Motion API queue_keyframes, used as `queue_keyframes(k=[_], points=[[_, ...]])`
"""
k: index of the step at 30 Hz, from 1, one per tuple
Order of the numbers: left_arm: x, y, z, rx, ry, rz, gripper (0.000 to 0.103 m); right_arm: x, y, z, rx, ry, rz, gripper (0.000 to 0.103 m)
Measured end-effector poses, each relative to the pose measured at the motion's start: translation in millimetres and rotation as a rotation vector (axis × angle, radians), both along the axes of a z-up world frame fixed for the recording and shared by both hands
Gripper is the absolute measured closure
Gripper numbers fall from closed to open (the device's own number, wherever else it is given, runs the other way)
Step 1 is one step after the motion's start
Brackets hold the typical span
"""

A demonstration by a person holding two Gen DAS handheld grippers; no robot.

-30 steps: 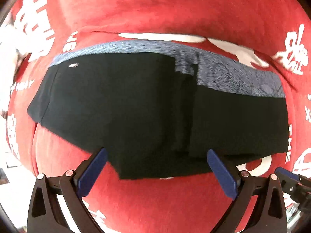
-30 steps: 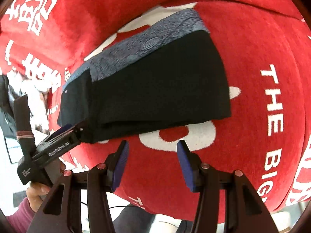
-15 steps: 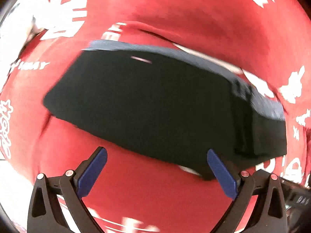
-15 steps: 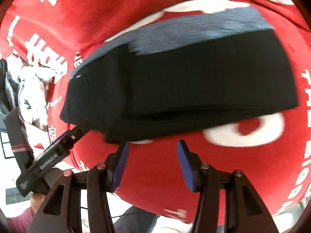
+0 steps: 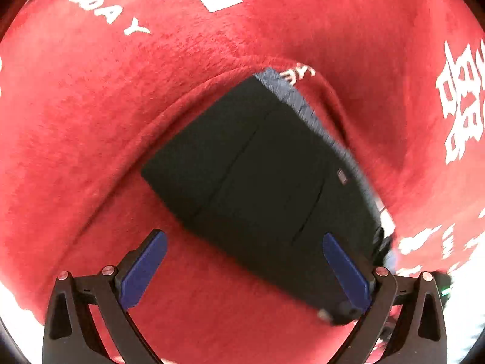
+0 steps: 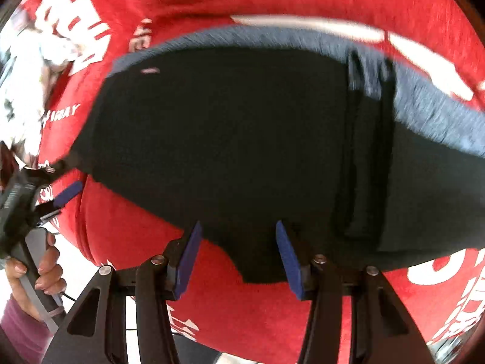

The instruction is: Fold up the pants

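Red fleece blanket (image 6: 272, 318) with white lettering covers the whole surface (can't tell if it's a bed or a worktop underneath). Black pants (image 6: 242, 139) lie flat on it, already folded into a compact slab, grey-blue patterned waistband (image 6: 439, 121) along the far edge.

Left to right in the right wrist view: your left hand (image 6: 42, 261) holds the left hand-held gripper (image 6: 57, 194) at the pants' left end. One blue pad is visible there, the other is hidden, but the left wrist view shows its jaws spread wide with nothing between the pads (image 5: 142, 270). Mid-frame, the right hand-held gripper (image 6: 236, 254) stands about half open over the near hem, empty, pads straddling the edge but not pressing cloth.

Step, as I read it: between folds, both tools positioning for the next grab. Next move needs you to drop each tool onto an edge, pinch all layers together, then carry one end over the other without dragging the blanket.

Orientation: in the right wrist view the long axis runs left-right across the frame, waistband away from you. In the left wrist view it runs diagonally, upper-left to lower-right.
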State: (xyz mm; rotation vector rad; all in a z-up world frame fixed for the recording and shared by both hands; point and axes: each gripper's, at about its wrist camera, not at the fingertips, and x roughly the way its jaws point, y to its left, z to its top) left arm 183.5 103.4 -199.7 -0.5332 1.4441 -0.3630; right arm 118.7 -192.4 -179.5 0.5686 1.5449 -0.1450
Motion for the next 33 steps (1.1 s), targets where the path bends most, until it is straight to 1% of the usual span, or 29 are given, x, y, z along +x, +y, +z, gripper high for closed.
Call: queue_keyframes(k=[2,4,5,7,11,16,17,18,21,23,24,26,27,28,29,30,31,32,33], points=[[4.2,0.4,-5.8,-0.033,0.008,0.02,0.0,-0.5,-5.3,-4.7,0.022,0.002,-0.027,0.048],[7.3,-2.5,-12.6,-0.084,0.025,0.02,0.0,-1.0,-5.6,-6.1,0.024,0.004,-0.019,0.044],[9.5,-3.5,-12.4,-0.091,0.018,0.017,0.0,-0.8,-4.2,-6.3,0.022,0.003,-0.01,0.043],[11.5,-8.8,-10.4,-0.081,-0.008,0.003,0.0,-0.5,-0.5,-6.2,0.015,-0.002,0.014,0.039],[17.1,-13.7,-15.5,-0.067,-0.042,0.004,0.0,-1.8,0.8,-6.0,0.012,-0.005,0.014,0.036],[24.6,-30.1,-12.7,0.032,-0.056,-0.034,0.0,1.3,1.9,-6.6,0.01,0.007,0.035,0.035],[25.0,-30.9,-10.3,0.036,-0.058,-0.033,0.0,3.4,3.3,-7.4,0.011,0.009,0.038,0.035],[24.9,-30.0,-5.7,0.024,-0.068,-0.029,0.0,3.4,2.8,-7.3,0.014,0.01,0.037,0.035],[23.2,-31.5,16.7,-0.04,-0.155,-0.028,0.0,2.5,-0.8,-7.6,0.034,0.007,0.026,0.035],[25.4,-37.4,22.6,-0.051,-0.19,-0.044,0.0,3.7,-0.9,-8.5,0.044,0.003,0.027,0.035],[28.0,-41.2,19.2,-0.036,-0.186,-0.05,0.0,2.9,-2.2,-8.3,0.05,0.001,0.029,0.035],[34.3,-42.6,2.4,0.004,-0.128,-0.035,0.0,2.8,-3.9,-8.3,0.059,0.001,0.031,0.035],[36.8,-40.8,-7.3,0.018,-0.086,-0.023,0.0,3.8,-4.3,-7.4,0.061,0.008,0.033,0.035],[39.0,-39.1,-15.7,0.027,-0.042,-0.011,0.004,4.5,-4.8,-6.1,0.062,0.013,0.033,0.035],[38.1,-35.8,-14.6,0.035,-0.056,0.006,0.011,6.2,-5.3,-2.5,0.064,0.02,0.035,0.035],[37.8,-36.1,-9.7,0.06,-0.081,0.002,0.017,8.0,-5.8,2.1,0.065,0.021,0.041,0.034],[36.5,-37.6,-8.0,0.099,-0.096,-0.013,0.033,11.6,-7.3,11.5,0.062,0.007,0.053,0.034],[35.5,-41.0,-5.8,0.175,-0.118,-0.039,0.048,15.5,-8.7,20.1,0.056,-0.009,0.066,0.034],[34.0,-44.0,-3.3,0.219,-0.145,-0.07,0.051,19.9,-10.1,28.3,0.05,-0.024,0.077,0.034]])
